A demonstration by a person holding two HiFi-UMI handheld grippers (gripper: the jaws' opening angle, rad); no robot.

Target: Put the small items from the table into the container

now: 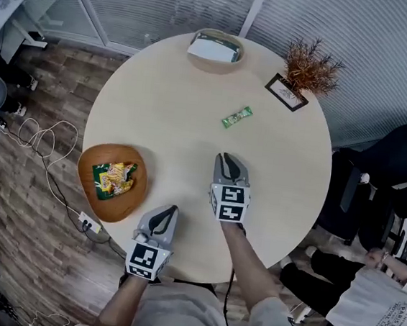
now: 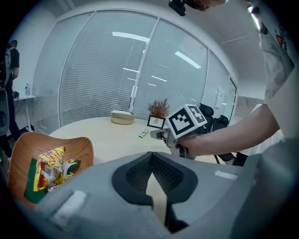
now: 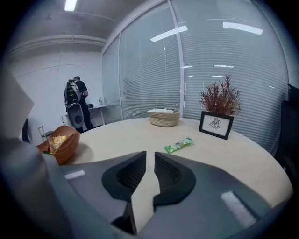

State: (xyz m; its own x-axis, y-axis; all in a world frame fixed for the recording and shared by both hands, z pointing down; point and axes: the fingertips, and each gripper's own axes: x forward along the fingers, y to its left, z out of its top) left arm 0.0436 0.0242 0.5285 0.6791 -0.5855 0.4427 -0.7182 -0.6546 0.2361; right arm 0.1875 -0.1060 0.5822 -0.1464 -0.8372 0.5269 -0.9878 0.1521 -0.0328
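A green snack bar (image 1: 236, 116) (image 3: 179, 145) lies alone on the round table (image 1: 193, 121), past the middle. At the table's left edge sits a wooden bowl (image 1: 95, 198) (image 2: 21, 149) holding colourful snack packets (image 1: 115, 178) (image 2: 52, 165). My right gripper (image 1: 227, 157) (image 3: 149, 158) hovers over the table's middle and points at the bar, well short of it. Its jaws stand a narrow slit apart with nothing between them. My left gripper (image 1: 172, 210) (image 2: 150, 156) is near the front edge, right of the bowl, its jaws closed tip to tip and empty.
A woven basket (image 1: 216, 51) (image 3: 164, 117) stands at the table's far edge. A framed picture (image 1: 286, 92) (image 3: 215, 124) and a dried plant (image 1: 311, 65) are at the far right. Dark chairs (image 1: 374, 191) crowd the right side. Cables (image 1: 43, 142) lie on the floor at left.
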